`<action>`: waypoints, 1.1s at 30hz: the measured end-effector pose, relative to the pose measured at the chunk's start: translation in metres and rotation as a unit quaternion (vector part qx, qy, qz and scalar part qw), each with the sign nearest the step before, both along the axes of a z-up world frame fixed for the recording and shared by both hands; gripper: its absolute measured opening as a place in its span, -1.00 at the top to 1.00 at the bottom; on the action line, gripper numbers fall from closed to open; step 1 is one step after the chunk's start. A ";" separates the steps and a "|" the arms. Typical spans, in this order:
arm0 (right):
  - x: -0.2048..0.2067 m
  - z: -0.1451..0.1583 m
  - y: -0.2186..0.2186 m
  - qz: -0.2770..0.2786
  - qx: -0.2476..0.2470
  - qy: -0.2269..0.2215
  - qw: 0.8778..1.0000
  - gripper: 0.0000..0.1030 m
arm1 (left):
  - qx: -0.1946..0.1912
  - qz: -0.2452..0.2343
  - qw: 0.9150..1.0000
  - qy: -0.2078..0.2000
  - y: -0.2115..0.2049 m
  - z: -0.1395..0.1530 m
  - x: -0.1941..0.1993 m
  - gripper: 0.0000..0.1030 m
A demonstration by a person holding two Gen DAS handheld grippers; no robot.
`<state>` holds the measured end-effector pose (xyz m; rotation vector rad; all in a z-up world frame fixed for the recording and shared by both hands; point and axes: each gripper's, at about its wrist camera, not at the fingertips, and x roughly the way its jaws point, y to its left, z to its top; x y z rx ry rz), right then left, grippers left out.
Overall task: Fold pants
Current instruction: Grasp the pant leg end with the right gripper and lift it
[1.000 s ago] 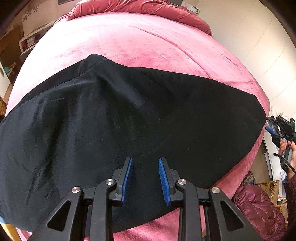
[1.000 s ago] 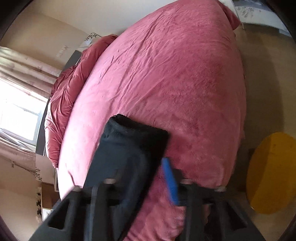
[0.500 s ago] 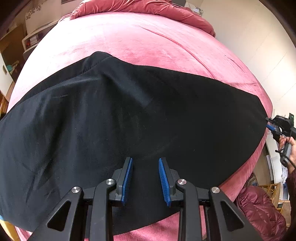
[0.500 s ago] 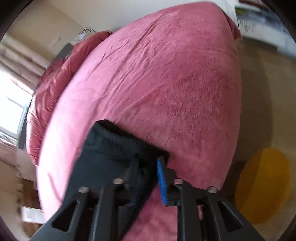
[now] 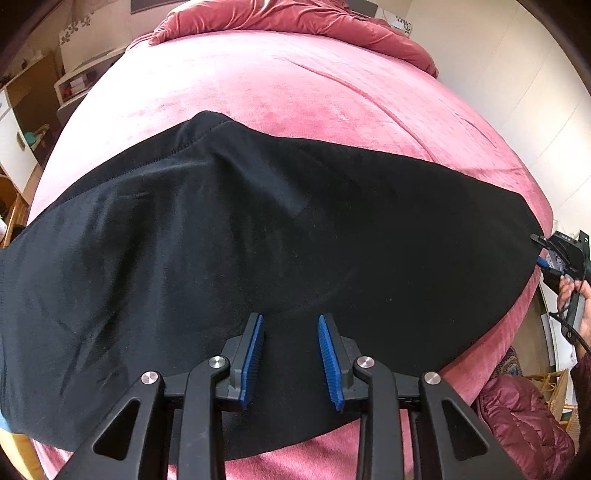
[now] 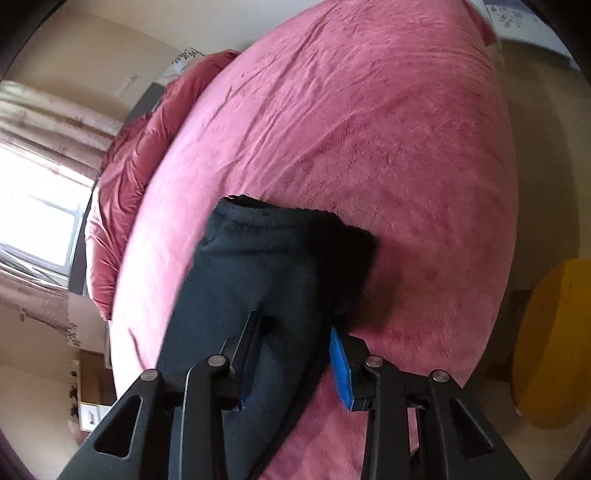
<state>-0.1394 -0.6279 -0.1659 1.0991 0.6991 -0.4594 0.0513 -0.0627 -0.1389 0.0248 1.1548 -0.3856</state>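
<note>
Black pants (image 5: 258, 240) lie stretched across the pink bed (image 5: 295, 81), with the crotch point toward the far side. My left gripper (image 5: 290, 316) points down over their near middle. Its blue pads stand apart with black cloth filling the gap, and I cannot tell whether they pinch it. At the far right, a hand (image 5: 569, 291) holds my right gripper (image 5: 550, 258) at the leg end. In the right wrist view, the leg end (image 6: 258, 266) runs bunched between the fingers of the right gripper (image 6: 295, 323), which is shut on it. The cloth hides most of its left pad.
A crumpled pink duvet (image 5: 295, 18) lies at the head of the bed. White shelves (image 5: 74, 81) stand at the left. A maroon quilted jacket (image 5: 524, 417) sits beyond the bed's right corner. A round yellow thing (image 6: 554, 343) is on the floor, with a window (image 6: 33, 206) behind the bed.
The right gripper has come down toward the bed with the leg end. The pants now lie flatter and more stretched to the right. The left gripper has kept still.
</note>
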 end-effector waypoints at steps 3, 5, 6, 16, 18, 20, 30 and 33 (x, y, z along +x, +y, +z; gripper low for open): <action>0.006 -0.006 -0.006 -0.009 0.014 -0.008 1.000 0.17 | 0.004 0.000 1.000 -0.003 -0.001 0.004 -0.003 0.39; 0.008 -0.007 -0.008 -0.010 0.020 -0.013 1.000 0.14 | 0.003 0.001 1.000 -0.005 -0.002 0.005 -0.005 0.39; 0.008 -0.006 -0.008 -0.010 0.021 -0.011 1.000 0.16 | 0.003 0.002 1.000 -0.006 -0.002 0.006 -0.007 0.39; 0.020 0.042 0.009 0.027 -0.053 -0.006 0.998 0.64 | -0.007 0.001 1.000 -0.031 -0.002 0.027 -0.025 0.39; 0.025 0.056 0.015 0.044 -0.068 -0.016 0.997 0.65 | -0.011 0.002 0.999 -0.031 -0.001 0.030 -0.027 0.38; 0.029 0.068 0.020 0.057 -0.078 -0.024 0.995 0.66 | -0.016 0.003 0.999 -0.030 0.003 0.034 -0.028 0.38; 0.067 0.125 0.118 0.217 -0.129 -0.069 0.965 0.71 | -0.083 0.035 0.996 -0.001 0.035 0.035 -0.026 0.39; 0.083 0.128 0.159 0.265 -0.132 -0.073 0.952 0.71 | -0.105 0.050 0.993 0.008 0.049 0.038 -0.027 0.39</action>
